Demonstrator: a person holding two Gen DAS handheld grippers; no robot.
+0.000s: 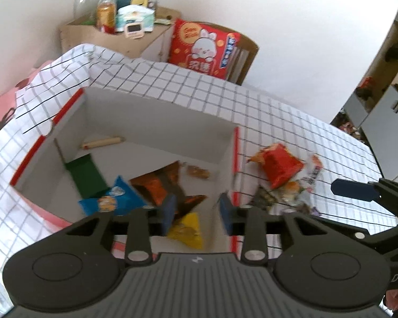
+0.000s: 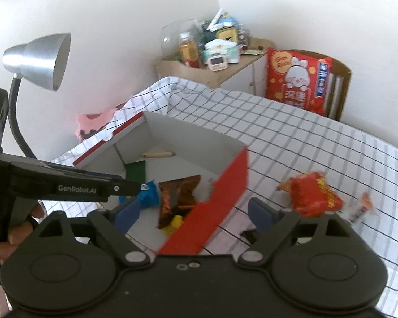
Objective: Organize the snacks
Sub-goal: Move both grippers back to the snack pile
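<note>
An open white cardboard box with red edges (image 1: 156,122) sits on a table covered by a white cloth with a dark grid pattern (image 1: 291,122). Inside the box lie several snack packs: a blue crinkled bag with a cartoon print (image 1: 111,196) at the near left, a dark green flat packet (image 1: 86,175) leaning toward the left wall, an orange and brown foil bag (image 1: 159,185) in the middle, a yellow packet (image 1: 187,229) at the near side, a small brown wrapped piece (image 1: 197,172) farther in, and a tan stick-shaped snack (image 1: 103,142) along the far wall.

On the cloth to the right of the box, outside it, rests a puffy red snack bag with yellow trim (image 1: 281,165), with a heap of small clear and dark wrappers (image 1: 297,193) beside it on the near side.

The left gripper (image 1: 197,213) hangs above the near part of the box, its blue-padded fingers (image 1: 169,212) parted with nothing between them. The right gripper (image 2: 193,212) stands with its jaws spread wide over the box's red right wall, gripping nothing; the red bag lies just beyond its right finger.

At the far side, a red cushion with a white rabbit print (image 1: 204,46) leans on a wooden chair.
</note>
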